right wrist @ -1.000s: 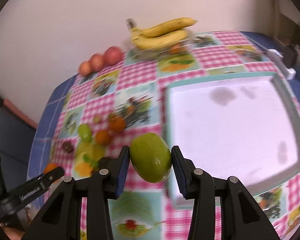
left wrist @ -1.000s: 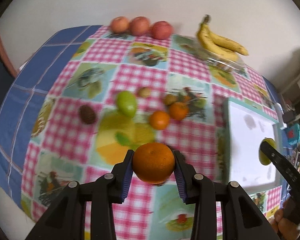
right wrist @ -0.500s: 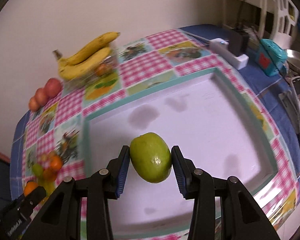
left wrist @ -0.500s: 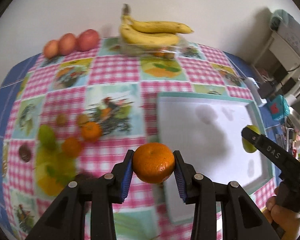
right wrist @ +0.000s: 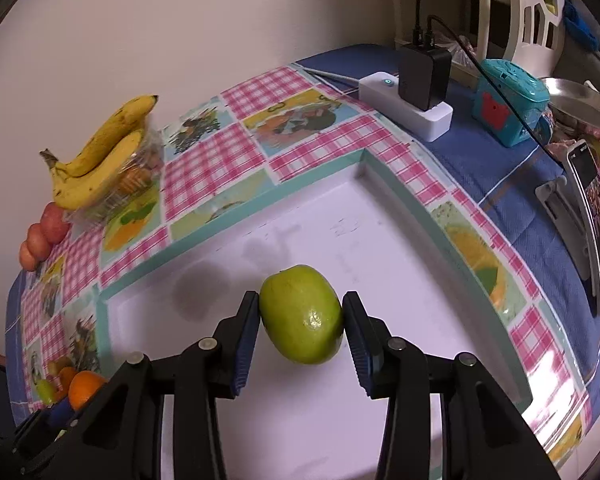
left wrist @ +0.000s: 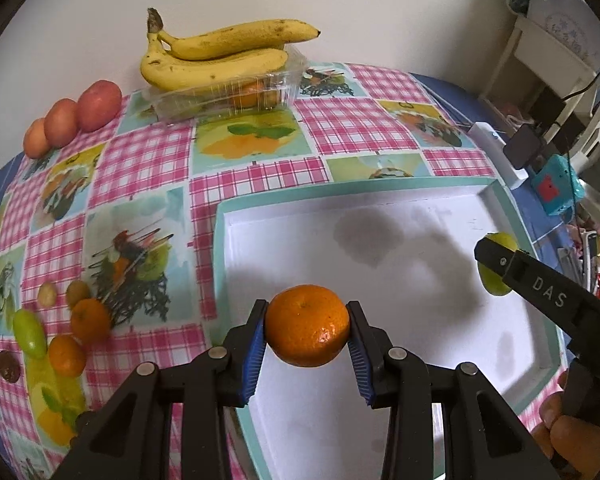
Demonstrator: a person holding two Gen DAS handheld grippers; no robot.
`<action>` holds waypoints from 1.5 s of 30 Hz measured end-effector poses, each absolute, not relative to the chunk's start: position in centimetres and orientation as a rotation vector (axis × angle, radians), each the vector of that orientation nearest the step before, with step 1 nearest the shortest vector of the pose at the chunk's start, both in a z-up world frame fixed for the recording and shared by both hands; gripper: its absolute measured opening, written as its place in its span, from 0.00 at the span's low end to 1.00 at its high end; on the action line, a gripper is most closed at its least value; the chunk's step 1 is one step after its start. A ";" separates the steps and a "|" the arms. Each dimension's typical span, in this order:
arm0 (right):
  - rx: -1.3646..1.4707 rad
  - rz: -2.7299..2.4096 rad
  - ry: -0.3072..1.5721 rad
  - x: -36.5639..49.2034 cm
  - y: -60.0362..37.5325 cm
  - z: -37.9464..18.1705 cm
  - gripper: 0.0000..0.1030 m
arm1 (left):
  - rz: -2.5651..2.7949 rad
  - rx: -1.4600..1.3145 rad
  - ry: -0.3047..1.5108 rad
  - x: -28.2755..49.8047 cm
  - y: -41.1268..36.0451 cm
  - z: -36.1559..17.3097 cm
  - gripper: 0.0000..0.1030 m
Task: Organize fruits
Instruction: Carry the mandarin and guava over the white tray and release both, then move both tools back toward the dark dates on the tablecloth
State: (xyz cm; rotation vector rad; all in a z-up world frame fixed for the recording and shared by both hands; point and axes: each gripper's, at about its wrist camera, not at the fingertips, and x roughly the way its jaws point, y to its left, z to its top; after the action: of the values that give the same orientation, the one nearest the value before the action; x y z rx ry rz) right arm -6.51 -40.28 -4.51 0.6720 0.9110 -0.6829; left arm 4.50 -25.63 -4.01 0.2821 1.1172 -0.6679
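My left gripper point(left wrist: 307, 340) is shut on an orange mandarin point(left wrist: 307, 325) and holds it above the near left part of a white tray with a teal rim point(left wrist: 216, 264). My right gripper point(right wrist: 302, 322) is shut on a green fruit point(right wrist: 302, 313) above the middle of the same tray point(right wrist: 228, 224). The right gripper and its green fruit point(left wrist: 496, 280) also show at the right of the left wrist view. Two mandarins point(left wrist: 78, 334), a small green fruit point(left wrist: 29, 332) and small brown fruits point(left wrist: 8, 365) lie on the checked cloth to the left of the tray.
Bananas point(left wrist: 220, 56) lie on a clear plastic box at the back, with three red-orange fruits point(left wrist: 72, 118) to their left by the wall. A white power strip with a black charger point(right wrist: 416, 92), a teal toy point(right wrist: 508, 100) and a phone on a stand point(right wrist: 592, 220) stand right of the tray.
Both grippers have moved right and forward with their fruits: the left from over the cloth to over the tray's left part, the right from the tray's edge to over its middle.
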 end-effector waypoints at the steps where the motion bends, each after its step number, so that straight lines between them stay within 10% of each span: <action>1: 0.675 -0.689 0.909 -6.5 -40.6 -4.6 0.43 | -0.668 0.280 1.121 4.6 -25.8 -4.3 0.39; 25: 0.668 -0.704 0.954 -5.9 -41.7 -6.9 0.43 | -0.649 0.246 1.193 5.4 -25.0 -7.0 0.40; 37: 0.584 -0.677 0.967 -5.3 -40.1 -5.4 0.62 | -0.668 0.226 1.164 3.9 -23.8 -4.2 0.47; 45: 0.553 -0.663 0.949 -5.7 -38.9 -3.6 0.73 | -0.607 0.182 1.156 4.5 -20.9 -2.8 0.70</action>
State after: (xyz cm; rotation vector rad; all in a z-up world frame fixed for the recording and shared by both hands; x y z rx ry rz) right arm -5.73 -38.87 -3.65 0.5530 0.9487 -0.6626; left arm 4.54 -20.86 -2.82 0.1817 1.1561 -0.6070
